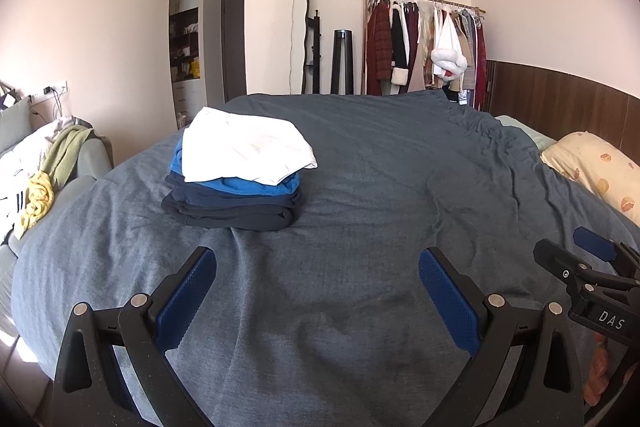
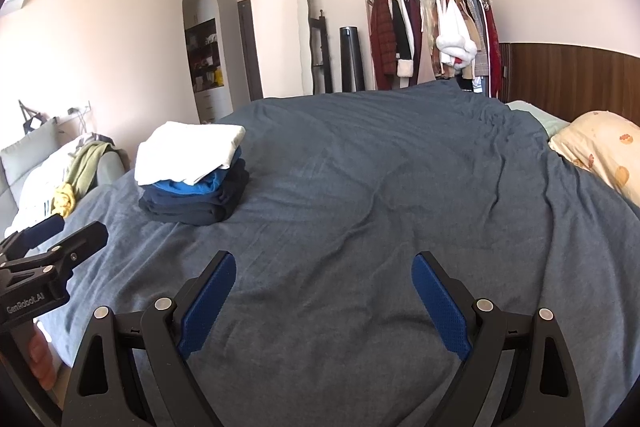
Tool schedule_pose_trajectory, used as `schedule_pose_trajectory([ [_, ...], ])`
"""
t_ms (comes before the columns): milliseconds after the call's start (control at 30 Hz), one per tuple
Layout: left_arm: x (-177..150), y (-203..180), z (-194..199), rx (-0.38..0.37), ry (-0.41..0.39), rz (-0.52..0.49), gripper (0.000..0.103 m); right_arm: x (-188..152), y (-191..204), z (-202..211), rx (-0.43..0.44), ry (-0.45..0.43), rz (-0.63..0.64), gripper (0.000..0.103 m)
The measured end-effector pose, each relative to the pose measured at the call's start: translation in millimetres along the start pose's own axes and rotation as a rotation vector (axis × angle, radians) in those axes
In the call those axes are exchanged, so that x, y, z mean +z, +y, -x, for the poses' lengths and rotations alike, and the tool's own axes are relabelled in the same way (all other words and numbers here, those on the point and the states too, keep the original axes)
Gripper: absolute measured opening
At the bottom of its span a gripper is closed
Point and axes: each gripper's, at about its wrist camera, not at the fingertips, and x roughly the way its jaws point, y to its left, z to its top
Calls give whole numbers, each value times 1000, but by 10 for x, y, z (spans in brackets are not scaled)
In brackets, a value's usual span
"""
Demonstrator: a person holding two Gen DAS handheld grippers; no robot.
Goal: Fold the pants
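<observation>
A stack of folded clothes (image 1: 236, 175) sits on the grey-blue bedspread (image 1: 380, 187), white piece on top, blue below, dark ones at the bottom. It also shows in the right wrist view (image 2: 192, 175). My left gripper (image 1: 318, 259) is open and empty, above the bedspread near its front, the stack ahead to the left. My right gripper (image 2: 324, 265) is open and empty, to the right of the left one, and shows at the edge of the left wrist view (image 1: 576, 255). The left gripper shows at the left of the right wrist view (image 2: 60, 239). No unfolded pants lie on the bed.
A sofa with loose clothes (image 1: 48, 171) stands left of the bed. A patterned pillow (image 1: 600, 171) lies at the right. A clothes rack (image 1: 424, 43), a mirror (image 1: 300, 35) and a black stand (image 1: 342, 63) are beyond the bed's far edge.
</observation>
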Motion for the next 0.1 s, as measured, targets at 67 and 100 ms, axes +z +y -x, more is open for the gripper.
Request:
schedule_pose_trajectory([
  [67,-2,0,-19,-4,5,-1,103,-12,6,-15,0,4,-1,91],
  [100,-4,1,-30,-7,8,-1,103,-12,6,-25,0,6,-2,91],
])
